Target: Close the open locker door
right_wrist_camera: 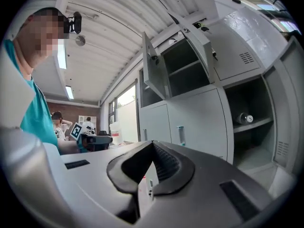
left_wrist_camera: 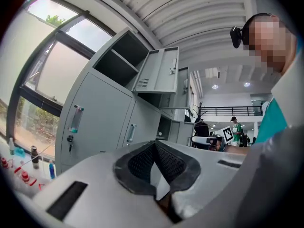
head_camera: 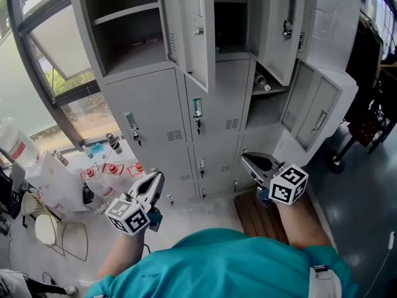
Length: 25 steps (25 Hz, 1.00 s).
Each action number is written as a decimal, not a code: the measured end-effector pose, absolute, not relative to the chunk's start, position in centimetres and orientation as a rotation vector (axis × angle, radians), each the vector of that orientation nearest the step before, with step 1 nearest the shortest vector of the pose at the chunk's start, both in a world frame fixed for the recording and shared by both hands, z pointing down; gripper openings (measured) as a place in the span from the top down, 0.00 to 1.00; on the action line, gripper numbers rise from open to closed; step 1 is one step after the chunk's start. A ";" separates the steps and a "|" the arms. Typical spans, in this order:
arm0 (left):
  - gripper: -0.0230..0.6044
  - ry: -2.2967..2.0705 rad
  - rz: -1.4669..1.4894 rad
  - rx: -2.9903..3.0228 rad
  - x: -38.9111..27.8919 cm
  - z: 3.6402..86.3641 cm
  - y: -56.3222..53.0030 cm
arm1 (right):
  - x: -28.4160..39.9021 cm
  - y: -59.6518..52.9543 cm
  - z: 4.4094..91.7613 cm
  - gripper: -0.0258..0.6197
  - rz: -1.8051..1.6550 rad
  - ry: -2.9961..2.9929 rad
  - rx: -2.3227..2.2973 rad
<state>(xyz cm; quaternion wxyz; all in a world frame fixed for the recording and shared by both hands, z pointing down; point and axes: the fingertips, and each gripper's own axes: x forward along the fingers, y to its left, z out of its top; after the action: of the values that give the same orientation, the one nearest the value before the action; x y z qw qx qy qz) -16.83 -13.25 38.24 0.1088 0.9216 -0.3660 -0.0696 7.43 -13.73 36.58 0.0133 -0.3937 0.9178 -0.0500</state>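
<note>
A bank of grey lockers (head_camera: 214, 113) stands ahead with three doors hanging open. One is a tall upper door (head_camera: 193, 30), one an upper right door (head_camera: 282, 23), and one a middle right door (head_camera: 316, 113). My left gripper (head_camera: 156, 177) is shut and empty, held low and well short of the lower left lockers. My right gripper (head_camera: 246, 160) is also shut and empty, near the bottom lockers below the open middle compartment. The left gripper view shows its shut jaws (left_wrist_camera: 153, 144) under an open upper door (left_wrist_camera: 159, 70). The right gripper view shows its shut jaws (right_wrist_camera: 153, 144) and the open upper door (right_wrist_camera: 153, 68).
A bottle (head_camera: 262, 82) lies on the shelf of the open middle locker. Several small bottles (head_camera: 108, 166), a large white jug (head_camera: 15, 144) and a chair (head_camera: 49, 228) crowd the window side at left. A wooden board (head_camera: 254, 213) lies at my feet. A dark rack (head_camera: 372, 104) stands right.
</note>
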 end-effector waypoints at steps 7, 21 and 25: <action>0.96 -1.123 -0.282 2.841 -11.0 28.1 -17.3 | 8.2 -18.1 24.8 0.96 0.149 2.870 -1.110; 0.85 -1.566 -0.349 2.849 -0.6 11.0 -16.5 | 6.7 -21.3 12.7 0.96 0.205 2.855 -0.768; 0.79 -1.730 -0.259 2.887 1.7 10.0 -16.7 | 6.8 -20.9 12.6 0.96 0.209 2.867 -0.704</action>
<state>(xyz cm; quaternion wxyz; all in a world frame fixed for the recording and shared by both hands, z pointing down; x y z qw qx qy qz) 1.65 -16.74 9.99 -0.1165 0.8494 -0.5090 -0.0762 6.81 -20.85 12.60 0.0908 -0.2370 0.9647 0.0702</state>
